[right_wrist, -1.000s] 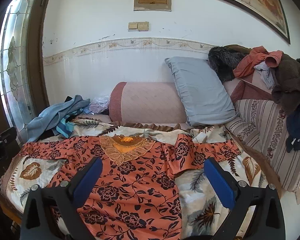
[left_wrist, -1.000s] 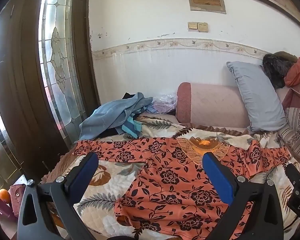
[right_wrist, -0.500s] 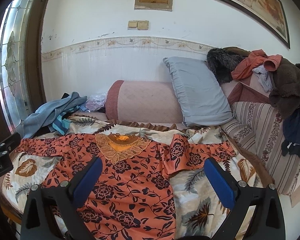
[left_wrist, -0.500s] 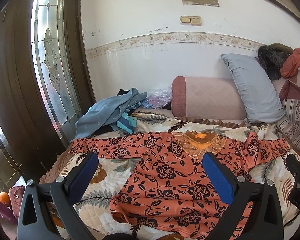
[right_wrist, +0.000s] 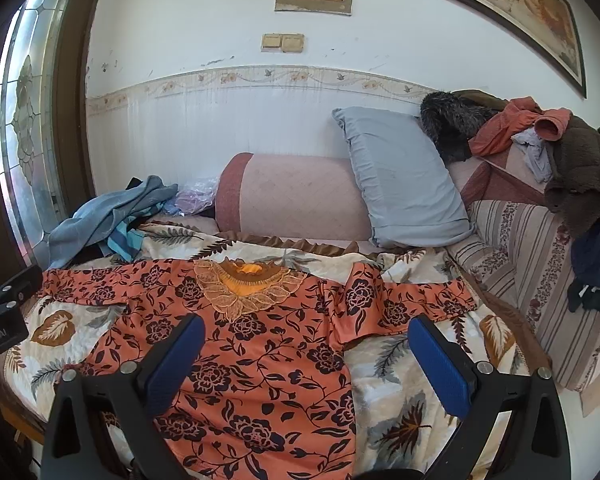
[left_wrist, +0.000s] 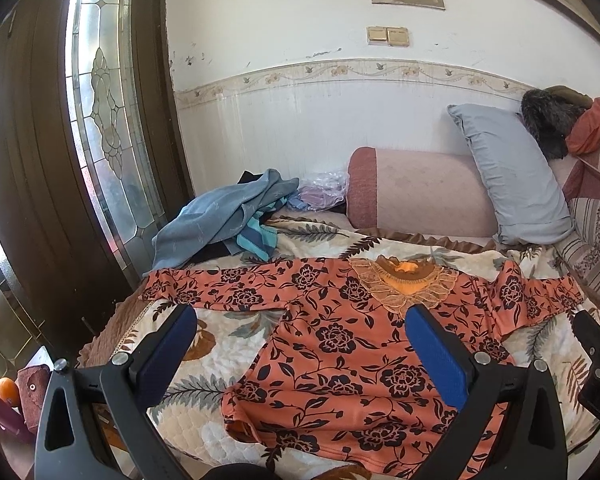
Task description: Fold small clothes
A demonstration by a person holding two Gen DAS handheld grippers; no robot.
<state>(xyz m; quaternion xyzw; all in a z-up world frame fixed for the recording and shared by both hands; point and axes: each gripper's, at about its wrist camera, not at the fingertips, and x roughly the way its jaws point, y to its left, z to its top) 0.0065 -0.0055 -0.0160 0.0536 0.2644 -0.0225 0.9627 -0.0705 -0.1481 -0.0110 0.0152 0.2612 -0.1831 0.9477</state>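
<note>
Here the orange floral top (left_wrist: 340, 344) lies spread flat on the leaf-print bedspread (right_wrist: 416, 392), sleeves out to both sides, its hem near the bed's front edge; bare bedspread shows beside each sleeve; a grey pillow (right_wrist: 396, 176) leans on the wall behind, and blue clothes (left_wrist: 220, 216) are heaped by the glazed door (left_wrist: 104, 120); the left gripper (left_wrist: 300, 346) and right gripper (right_wrist: 306, 354) hover above the top, jaws spread wide, holding nothing.
</note>
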